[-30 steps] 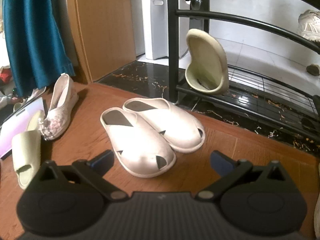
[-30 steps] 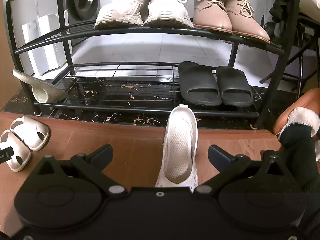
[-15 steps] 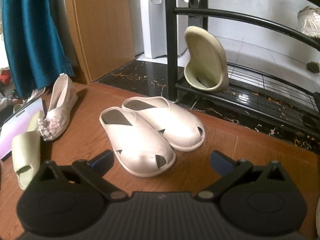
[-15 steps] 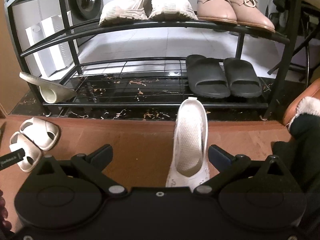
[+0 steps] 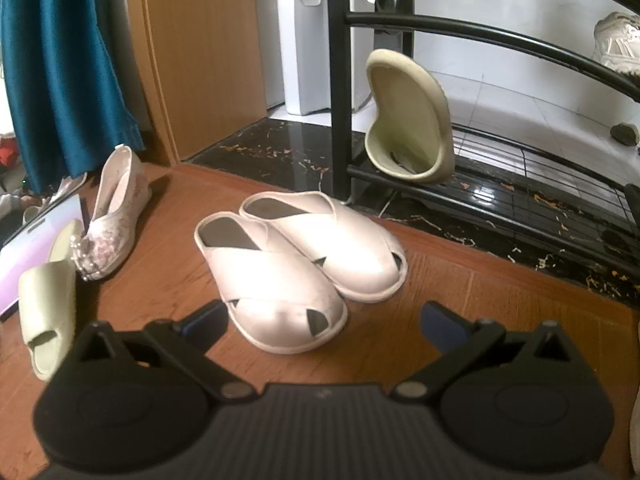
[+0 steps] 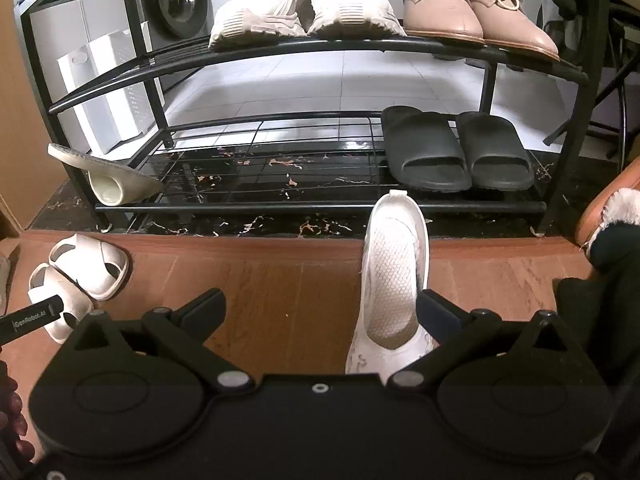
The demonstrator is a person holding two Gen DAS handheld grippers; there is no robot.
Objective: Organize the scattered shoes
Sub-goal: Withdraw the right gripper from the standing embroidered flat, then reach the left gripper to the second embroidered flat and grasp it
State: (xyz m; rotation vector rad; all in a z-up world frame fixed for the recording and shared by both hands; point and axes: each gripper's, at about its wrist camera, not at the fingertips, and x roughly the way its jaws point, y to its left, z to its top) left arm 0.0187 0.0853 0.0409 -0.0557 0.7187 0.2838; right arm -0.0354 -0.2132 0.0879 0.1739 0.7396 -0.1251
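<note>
Right gripper (image 6: 320, 312) hangs wide over the floor, white shoe (image 6: 394, 280) by its right finger, not gripped; left gripper (image 5: 324, 320) is wide too, empty, over the cross-strap pair (image 5: 296, 264). A flowered shoe (image 5: 116, 216) and beige slide (image 5: 48, 312) also lie loose. On the rack (image 6: 320, 208): sneakers (image 6: 304, 8), lace-ups (image 6: 472, 12), black slides (image 6: 456, 152), one slide tipped (image 6: 108, 180); floor shoes left, by the look.

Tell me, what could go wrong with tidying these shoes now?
The beige slipper stands tilted on its side at the rack edge, so a bump might tip it off. The white shoe sits off-centre in the open right gripper, against one finger, so closing could push it askew. The open left gripper hovers over only one cream slipper.
</note>
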